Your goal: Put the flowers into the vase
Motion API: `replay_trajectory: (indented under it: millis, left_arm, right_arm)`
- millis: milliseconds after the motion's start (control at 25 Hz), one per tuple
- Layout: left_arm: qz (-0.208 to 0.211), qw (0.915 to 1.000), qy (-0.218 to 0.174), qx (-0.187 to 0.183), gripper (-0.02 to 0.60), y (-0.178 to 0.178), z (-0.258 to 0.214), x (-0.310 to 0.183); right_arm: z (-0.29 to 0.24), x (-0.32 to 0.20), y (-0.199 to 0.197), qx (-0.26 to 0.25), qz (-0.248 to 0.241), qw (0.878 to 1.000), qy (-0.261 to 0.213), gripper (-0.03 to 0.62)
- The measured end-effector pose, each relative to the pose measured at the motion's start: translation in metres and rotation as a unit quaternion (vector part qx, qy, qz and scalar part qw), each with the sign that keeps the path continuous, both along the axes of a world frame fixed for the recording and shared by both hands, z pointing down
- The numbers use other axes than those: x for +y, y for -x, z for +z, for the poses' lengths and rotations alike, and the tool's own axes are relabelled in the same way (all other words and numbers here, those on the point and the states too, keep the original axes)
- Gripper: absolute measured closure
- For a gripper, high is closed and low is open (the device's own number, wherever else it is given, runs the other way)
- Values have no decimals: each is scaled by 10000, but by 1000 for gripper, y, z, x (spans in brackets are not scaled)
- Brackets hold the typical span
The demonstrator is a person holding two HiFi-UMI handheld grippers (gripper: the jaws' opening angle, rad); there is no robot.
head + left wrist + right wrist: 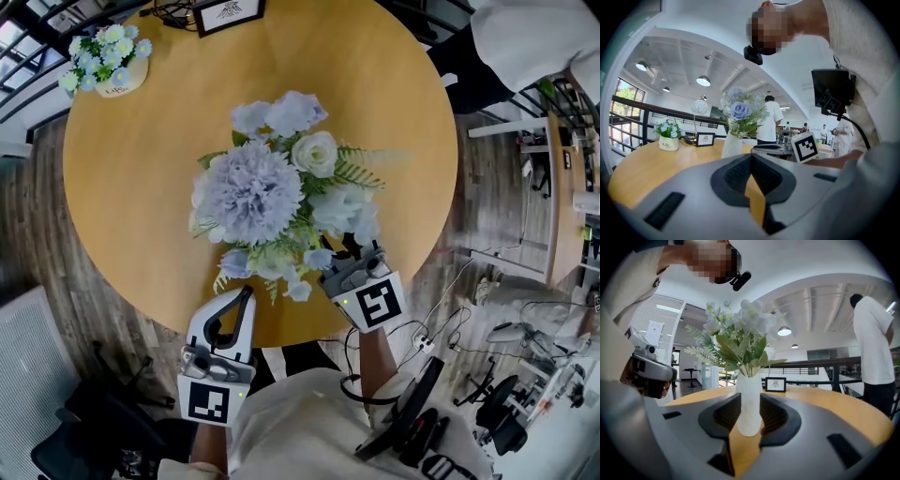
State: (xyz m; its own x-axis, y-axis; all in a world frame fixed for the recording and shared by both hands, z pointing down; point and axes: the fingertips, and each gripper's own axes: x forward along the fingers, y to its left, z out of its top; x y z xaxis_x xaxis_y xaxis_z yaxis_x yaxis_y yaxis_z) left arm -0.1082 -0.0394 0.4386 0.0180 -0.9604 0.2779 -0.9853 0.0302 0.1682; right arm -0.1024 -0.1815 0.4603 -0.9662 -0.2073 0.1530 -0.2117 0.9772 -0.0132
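Observation:
A bouquet (272, 197) of lilac, white and pale blue flowers with green fern stands in a white vase (749, 404) near the middle of the round wooden table (131, 187). In the head view the blooms hide the vase. My right gripper (352, 258) reaches in at the bouquet's near right side. In the right gripper view the vase sits between its jaws with both pads against the vase's sides. My left gripper (247, 292) hangs at the table's near edge, left of the vase, its tips together and nothing between them. In the left gripper view the vase (731, 145) stands ahead, apart from the gripper.
A small white pot of blue flowers (108, 61) and a framed picture (228, 14) stand at the table's far side. A person in white (534, 37) stands beyond the table at the upper right. A grey chair (28, 375) is at the lower left, and cables lie on the floor to the right.

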Motion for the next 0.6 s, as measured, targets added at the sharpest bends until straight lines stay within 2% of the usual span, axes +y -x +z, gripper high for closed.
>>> replay_trajectory:
  millis: [120, 240, 480, 600]
  left_arm:
    - [29, 10000, -1, -53, 575, -8, -3, -4]
    - [29, 9999, -35, -110, 575, -17, -5, -6]
    - [-17, 9996, -119, -243, 575, -33, -14, -10]
    - [-65, 9991, -283, -302, 575, -36, -27, -13]
  right_arm:
    - [-13, -4, -7, -343, 248, 9990, 121, 527]
    - [-16, -6, -16, -365, 417, 9983, 202, 585]
    - [-25, 0, -34, -446, 405, 9981, 124, 586]
    - [-37, 6, -43, -553, 377, 9977, 88, 586]
